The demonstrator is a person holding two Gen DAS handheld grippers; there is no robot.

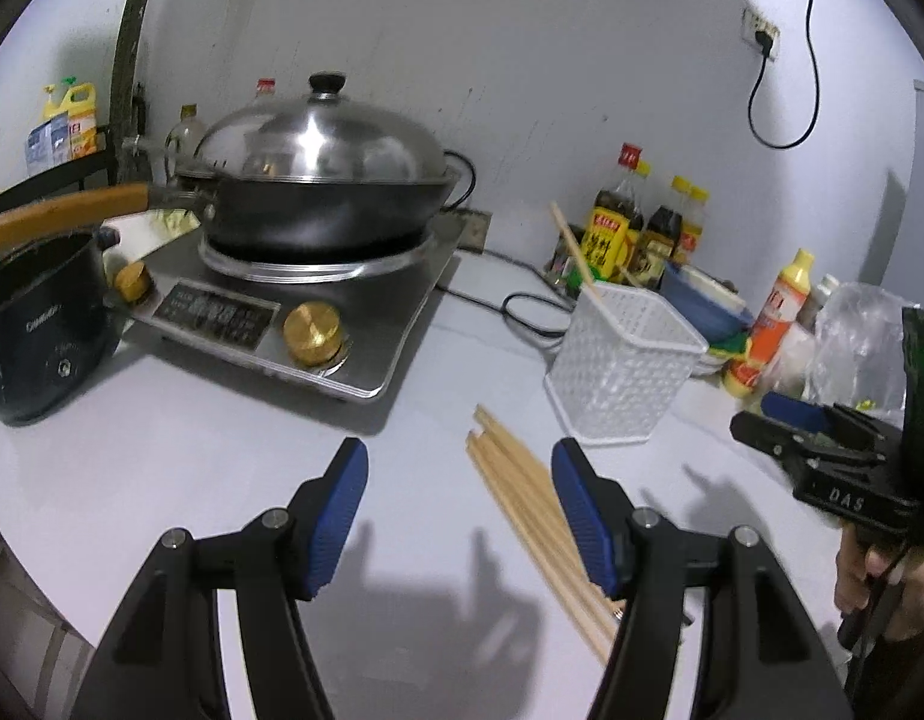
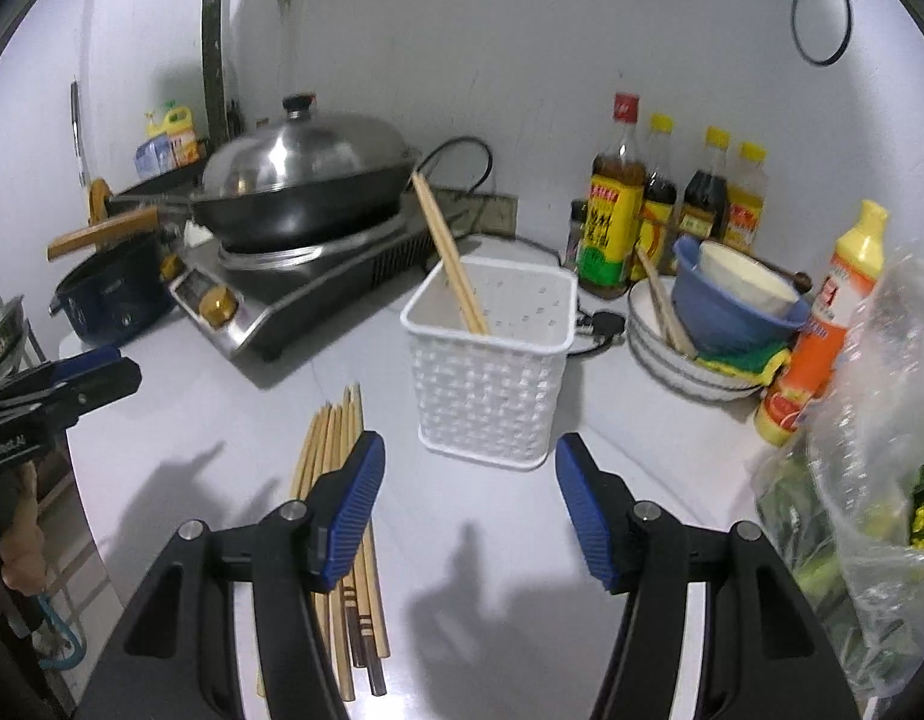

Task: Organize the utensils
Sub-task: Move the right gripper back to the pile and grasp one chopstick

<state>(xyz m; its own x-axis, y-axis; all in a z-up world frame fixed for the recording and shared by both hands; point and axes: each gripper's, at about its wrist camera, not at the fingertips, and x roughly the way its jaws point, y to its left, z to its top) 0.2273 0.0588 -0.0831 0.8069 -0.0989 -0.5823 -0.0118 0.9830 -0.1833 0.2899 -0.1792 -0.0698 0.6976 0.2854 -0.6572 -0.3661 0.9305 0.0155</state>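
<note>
Between and just under the left gripper [image 1: 459, 516], jaws apart and empty, lay loose chopsticks [image 1: 525, 498]; basket [image 1: 627, 360] ahead-right. Right gripper [image 2: 469, 513] likewise apart, empty. Risk: pinching several sticks, scattering the bundle.

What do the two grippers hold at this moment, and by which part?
Nothing. The left gripper is open, its fingers empty, with the loose chopsticks on the counter partly between them. The right gripper is open over bare counter before the white basket.

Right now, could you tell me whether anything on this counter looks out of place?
Yes: a bundle of chopsticks lies loose on the counter beside the white basket, which already holds one pair leaning upright.
</note>
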